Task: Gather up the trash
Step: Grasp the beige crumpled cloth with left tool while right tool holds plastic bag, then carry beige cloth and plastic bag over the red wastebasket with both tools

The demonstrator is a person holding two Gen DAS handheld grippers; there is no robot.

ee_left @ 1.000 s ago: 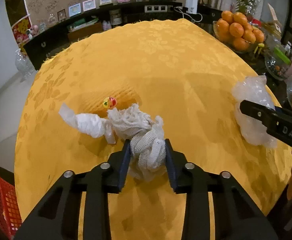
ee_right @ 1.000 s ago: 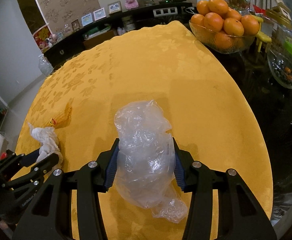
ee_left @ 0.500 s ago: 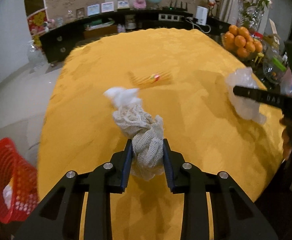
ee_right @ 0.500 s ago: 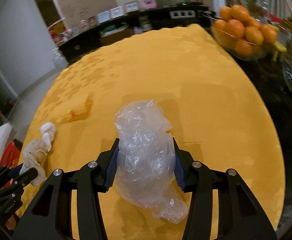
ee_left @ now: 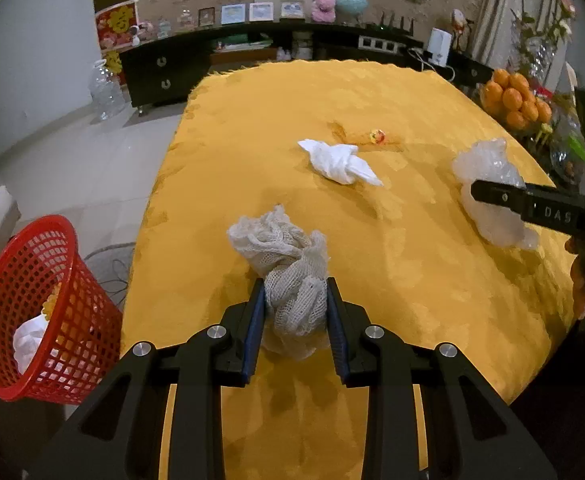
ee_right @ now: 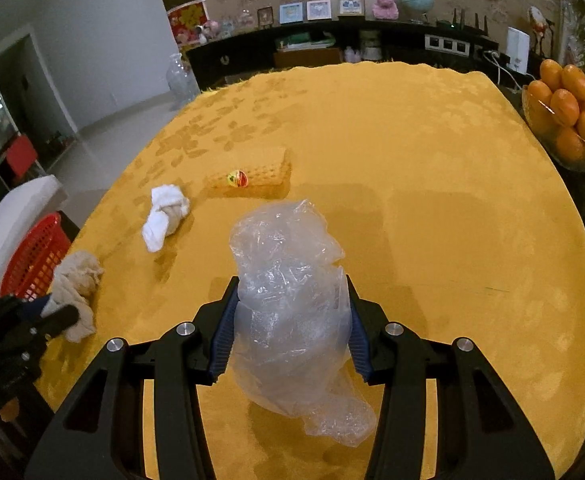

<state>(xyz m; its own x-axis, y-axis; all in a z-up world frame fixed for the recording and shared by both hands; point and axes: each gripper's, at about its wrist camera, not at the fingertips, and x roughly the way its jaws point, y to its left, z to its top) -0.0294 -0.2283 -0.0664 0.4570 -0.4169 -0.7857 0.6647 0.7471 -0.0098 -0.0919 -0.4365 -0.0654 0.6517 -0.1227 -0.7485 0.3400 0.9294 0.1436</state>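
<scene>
Carrying trash: a wad of mesh netting [ee_left: 292, 280] sits pinched in the left gripper [ee_left: 295, 312], a clear plastic bag [ee_right: 292, 300] clamped in the right gripper [ee_right: 290, 328], both above the yellow table [ee_right: 432, 200]. Next, likely, each swings left over the red basket [ee_left: 32, 312] and lets go. A white tissue [ee_left: 340, 162] lies farther off.

A home dining room: sideboard [ee_right: 332, 46] with framed photos [ee_right: 318, 10].

Your left gripper [ee_left: 295, 312] has its jaws clamped on the wad of mesh netting [ee_left: 288, 268] above the yellow counter [ee_left: 392, 280]. A white tissue [ee_left: 338, 162] lies farther out. The red basket [ee_left: 38, 312] stands on the floor to your left.
</scene>
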